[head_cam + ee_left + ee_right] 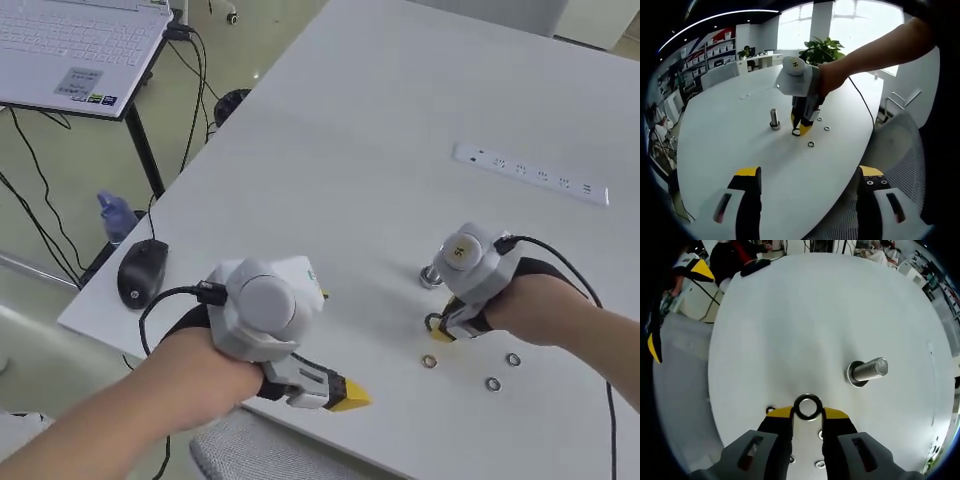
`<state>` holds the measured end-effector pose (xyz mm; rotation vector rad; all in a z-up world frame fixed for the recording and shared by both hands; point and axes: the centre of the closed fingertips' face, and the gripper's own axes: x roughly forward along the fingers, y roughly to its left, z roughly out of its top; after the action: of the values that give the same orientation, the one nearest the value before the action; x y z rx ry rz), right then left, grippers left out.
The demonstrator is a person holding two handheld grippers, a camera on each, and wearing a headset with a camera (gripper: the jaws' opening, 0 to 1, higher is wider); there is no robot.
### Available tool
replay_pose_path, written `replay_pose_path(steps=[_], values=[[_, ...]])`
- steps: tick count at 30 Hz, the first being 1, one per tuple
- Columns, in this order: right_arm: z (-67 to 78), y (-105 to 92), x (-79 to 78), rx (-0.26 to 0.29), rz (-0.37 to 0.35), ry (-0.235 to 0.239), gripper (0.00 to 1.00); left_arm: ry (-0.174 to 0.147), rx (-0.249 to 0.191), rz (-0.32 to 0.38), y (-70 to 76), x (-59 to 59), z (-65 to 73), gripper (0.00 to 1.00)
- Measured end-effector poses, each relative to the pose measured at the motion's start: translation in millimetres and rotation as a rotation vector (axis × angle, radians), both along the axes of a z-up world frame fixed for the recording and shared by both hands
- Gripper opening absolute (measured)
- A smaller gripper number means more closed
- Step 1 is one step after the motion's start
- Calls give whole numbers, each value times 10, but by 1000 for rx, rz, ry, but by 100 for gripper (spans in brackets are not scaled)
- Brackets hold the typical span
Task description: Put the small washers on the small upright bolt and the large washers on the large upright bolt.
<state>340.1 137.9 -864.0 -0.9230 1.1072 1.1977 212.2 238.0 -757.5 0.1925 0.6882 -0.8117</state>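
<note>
Head view: left gripper (342, 392) at the near edge of the white table (350, 150); right gripper (440, 330) just beside the upright bolt (430, 275); three loose washers (493, 383) lie nearby.
Left gripper view: jaws spread apart, empty.
Right gripper view: jaws clamped on a large washer (807, 407), near the bolt.

Laptop (80, 50) cut off at the head view's top-left edge; bolt (431, 275) half hidden behind the right gripper (440, 328).
</note>
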Motion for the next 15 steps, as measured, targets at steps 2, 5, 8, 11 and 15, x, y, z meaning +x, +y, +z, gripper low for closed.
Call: replay_pose_path(steps=[2, 5, 8, 11, 15], values=[[19, -16, 10, 4, -10, 3, 21, 2, 1, 1, 1, -8, -6, 77], [60, -52, 21, 4, -18, 2, 21, 2, -1, 6, 12, -8, -6, 77], [90, -75, 37, 5, -21, -4, 21, 0, 1, 7, 18, 5, -6, 77], [136, -101, 63, 6, -25, -9, 21, -3, -1, 5, 14, 19, 8, 77], [168, -152, 96, -4, -24, -11, 21, -5, 0, -3, -11, 30, 16, 76]])
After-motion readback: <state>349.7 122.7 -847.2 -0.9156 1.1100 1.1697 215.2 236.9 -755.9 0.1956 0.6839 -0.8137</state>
